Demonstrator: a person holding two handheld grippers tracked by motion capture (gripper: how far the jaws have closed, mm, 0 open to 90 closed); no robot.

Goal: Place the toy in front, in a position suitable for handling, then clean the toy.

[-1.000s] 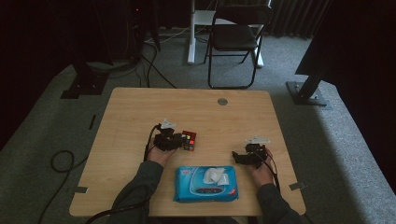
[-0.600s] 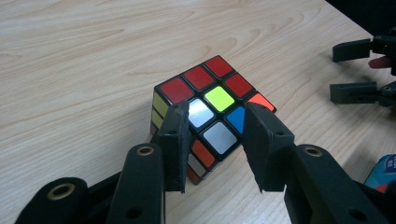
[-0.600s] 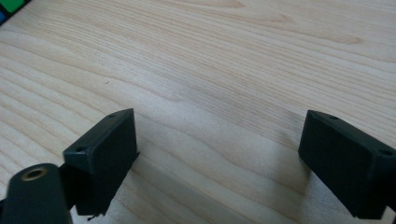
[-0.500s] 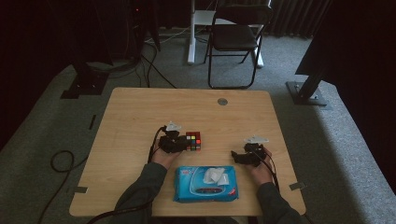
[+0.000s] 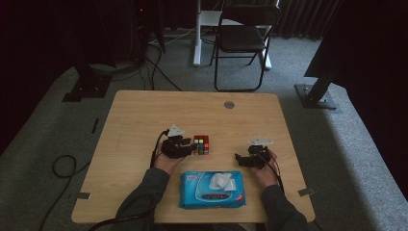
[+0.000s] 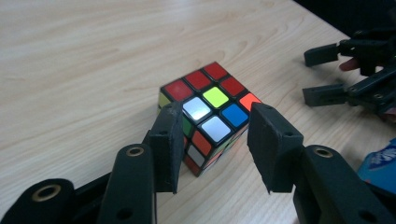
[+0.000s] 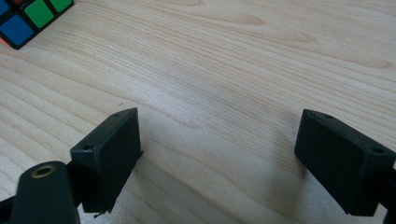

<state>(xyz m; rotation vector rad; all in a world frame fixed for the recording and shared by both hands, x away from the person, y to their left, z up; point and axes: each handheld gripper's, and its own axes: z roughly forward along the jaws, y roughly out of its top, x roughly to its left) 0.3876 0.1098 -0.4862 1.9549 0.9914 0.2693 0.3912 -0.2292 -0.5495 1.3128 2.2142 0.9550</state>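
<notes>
A scrambled colour cube rests on the wooden table near its middle. My left gripper lies just left of it, pointing right. In the left gripper view the cube has its near corner between the jaws of the left gripper. The jaws have just been opening; the right pad stands off the cube, so the gripper is open. My right gripper rests open on the table right of the cube, with bare wood between the jaws of the right gripper.
A blue pack of wet wipes lies at the near edge between the person's forearms. A small round grommet is set in the table's far side. A folding chair stands beyond the table. The cube's corner shows in the right gripper view.
The cube, tucked into the left gripper's jaws a second ago, now sits flat on the table and shows more fully to their right. The left jaws stand wider. The right gripper has stayed put.
</notes>
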